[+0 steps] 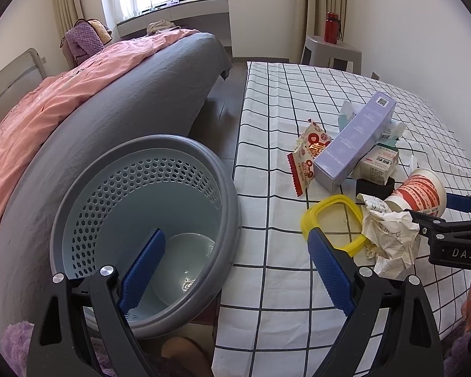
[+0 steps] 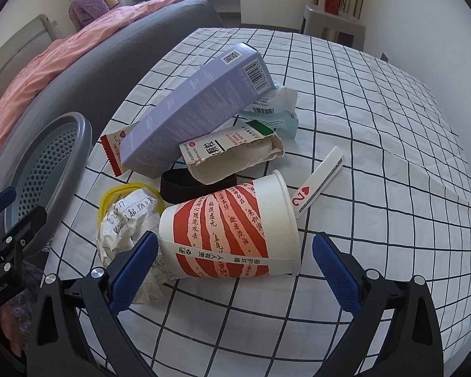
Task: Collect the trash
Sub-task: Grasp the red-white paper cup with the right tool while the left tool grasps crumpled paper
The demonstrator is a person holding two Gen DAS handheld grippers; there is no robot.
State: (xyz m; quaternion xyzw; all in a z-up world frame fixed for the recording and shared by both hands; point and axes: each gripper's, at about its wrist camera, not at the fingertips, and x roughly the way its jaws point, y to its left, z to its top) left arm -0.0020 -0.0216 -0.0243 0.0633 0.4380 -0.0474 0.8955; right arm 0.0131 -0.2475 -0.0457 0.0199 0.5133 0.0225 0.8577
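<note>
A grey perforated trash basket [image 1: 147, 220] stands beside the checked table [image 1: 298, 94]; it also shows in the right wrist view [image 2: 47, 163]. My left gripper [image 1: 235, 270] is open and empty, one finger over the basket, one over the table edge. Trash lies piled on the table: a red-and-white paper cup [image 2: 232, 232] on its side, crumpled paper [image 2: 125, 223], a yellow ring [image 1: 329, 220], a purple box [image 2: 197, 106], a torn white carton [image 2: 232, 154], a red snack wrapper [image 1: 307, 157]. My right gripper [image 2: 235, 270] is open, its fingers on either side of the cup.
A folded playing card [image 2: 320, 185] and a black band [image 2: 185, 182] lie near the cup. A bed with a pink blanket [image 1: 47, 110] stands left of the basket. A grey stool with a red bottle [image 1: 331, 28] stands beyond the table.
</note>
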